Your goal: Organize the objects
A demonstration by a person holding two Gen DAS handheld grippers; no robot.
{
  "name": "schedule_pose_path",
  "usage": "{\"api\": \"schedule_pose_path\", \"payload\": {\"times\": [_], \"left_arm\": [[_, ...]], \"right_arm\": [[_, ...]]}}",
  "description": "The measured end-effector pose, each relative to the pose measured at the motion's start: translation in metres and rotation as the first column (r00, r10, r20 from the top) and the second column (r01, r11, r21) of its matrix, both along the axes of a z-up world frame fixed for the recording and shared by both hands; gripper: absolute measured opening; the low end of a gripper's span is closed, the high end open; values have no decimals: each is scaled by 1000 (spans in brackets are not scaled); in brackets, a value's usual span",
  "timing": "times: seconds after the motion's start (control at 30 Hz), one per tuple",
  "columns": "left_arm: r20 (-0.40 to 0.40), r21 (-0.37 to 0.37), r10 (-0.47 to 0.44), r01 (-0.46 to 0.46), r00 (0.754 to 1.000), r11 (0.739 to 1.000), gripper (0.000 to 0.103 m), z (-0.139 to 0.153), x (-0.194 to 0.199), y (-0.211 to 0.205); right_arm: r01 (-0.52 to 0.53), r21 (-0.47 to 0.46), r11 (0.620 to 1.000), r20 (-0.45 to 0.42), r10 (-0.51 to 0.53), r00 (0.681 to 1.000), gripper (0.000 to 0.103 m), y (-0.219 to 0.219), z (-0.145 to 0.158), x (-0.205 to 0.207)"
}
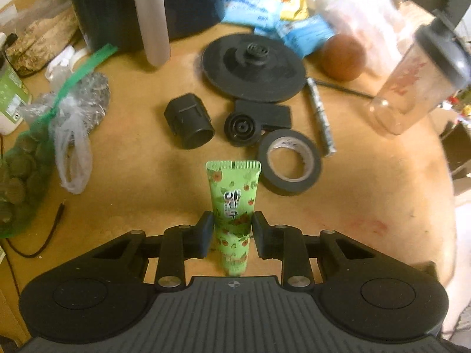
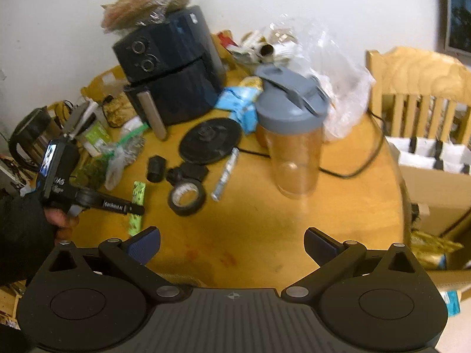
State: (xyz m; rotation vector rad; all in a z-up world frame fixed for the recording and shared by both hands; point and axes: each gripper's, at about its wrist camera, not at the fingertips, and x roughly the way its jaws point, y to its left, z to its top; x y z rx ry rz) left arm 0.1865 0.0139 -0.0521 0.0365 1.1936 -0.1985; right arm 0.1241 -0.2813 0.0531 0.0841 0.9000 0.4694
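Green tube [image 1: 234, 206]: printed with strawberries, crimped end pointing away from the camera, clamped between the two fingers of the left gripper [image 1: 232, 231] above the wooden table [image 1: 132, 176]; in the right wrist view the tube [image 2: 137, 206] sits at 9 o'clock.
Black tape roll [image 1: 290, 161]: lying flat, just beside the tube at its 1 o'clock.
Black cylindrical part [image 1: 190, 120]: on its side, at 11 o'clock of the tube.
Black round disc [image 1: 253, 67]: flat, at 12 o'clock, farther back.
Shaker bottle [image 2: 290, 135]: clear, grey lid, upright, at 12 o'clock of the right gripper [image 2: 232, 247].
Right gripper: fingers spread wide apart, holding nothing.
Black air fryer [image 2: 169, 70]: at the table's far side, 11 o'clock.
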Motion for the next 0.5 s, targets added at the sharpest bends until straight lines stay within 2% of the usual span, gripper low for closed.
{"api": "schedule_pose_path", "payload": {"times": [0.17, 0.2, 0.23, 0.5], "left_arm": [[37, -44, 3, -2, 999, 999, 26, 23, -15, 6], [38, -58, 3, -1, 999, 998, 12, 25, -17, 7], [39, -73, 4, -1, 999, 997, 10, 29, -20, 10], [94, -137, 15, -2, 995, 991, 7, 51, -39, 16]], "right_arm": [[-13, 28, 1000, 32, 12, 999, 103, 15, 10, 3], [-16, 29, 999, 40, 15, 999, 103, 18, 12, 3], [-17, 29, 999, 49, 16, 999, 103, 20, 14, 2], [-23, 49, 999, 91, 18, 996, 103, 30, 33, -6]]}}
